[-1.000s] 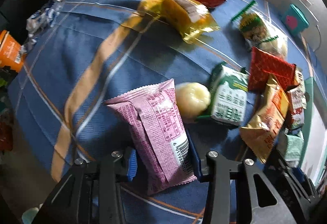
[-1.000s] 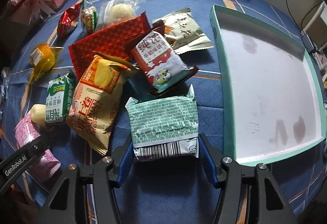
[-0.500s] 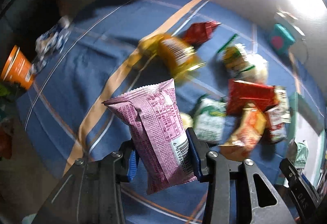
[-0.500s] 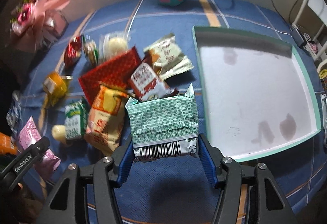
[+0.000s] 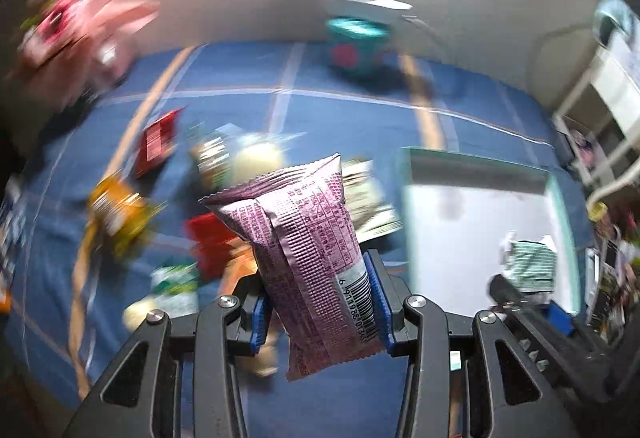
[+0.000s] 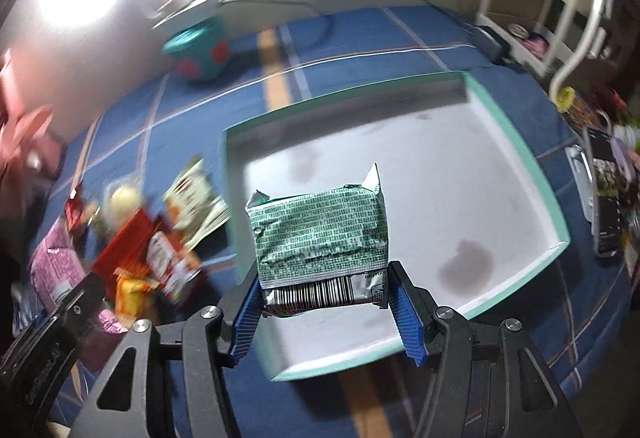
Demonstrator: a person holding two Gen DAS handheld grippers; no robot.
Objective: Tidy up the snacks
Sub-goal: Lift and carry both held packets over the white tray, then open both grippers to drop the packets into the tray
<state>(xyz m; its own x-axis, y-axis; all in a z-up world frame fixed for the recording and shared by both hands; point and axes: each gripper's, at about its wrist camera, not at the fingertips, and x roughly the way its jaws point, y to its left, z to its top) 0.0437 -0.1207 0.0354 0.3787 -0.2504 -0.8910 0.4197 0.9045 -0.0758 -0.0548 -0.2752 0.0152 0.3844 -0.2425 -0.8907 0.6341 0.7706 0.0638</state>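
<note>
With a pink pack [image 5: 308, 246] clamped in the left gripper [image 5: 320, 312] and a green pack [image 6: 320, 234] in the right gripper [image 6: 326, 308], either could be dropped short of the tray [image 6: 516, 142] ahead by haste.

Teal pot with pink spots [image 6: 198, 52] on blue striped cloth [image 6: 352, 34]; white rack [image 6: 560, 2] at right; pink paper flower [image 5: 76, 18] far left.

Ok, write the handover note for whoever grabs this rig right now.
Left gripper: shut on the pink packet, lifted off the cloth.
Right gripper: shut on the green packet, held over the teal tray.
Done: nothing lies in the tray yet.
Left: set both packets in the tray, then fetch the remaining snacks piled on the blue cloth beside it.
</note>
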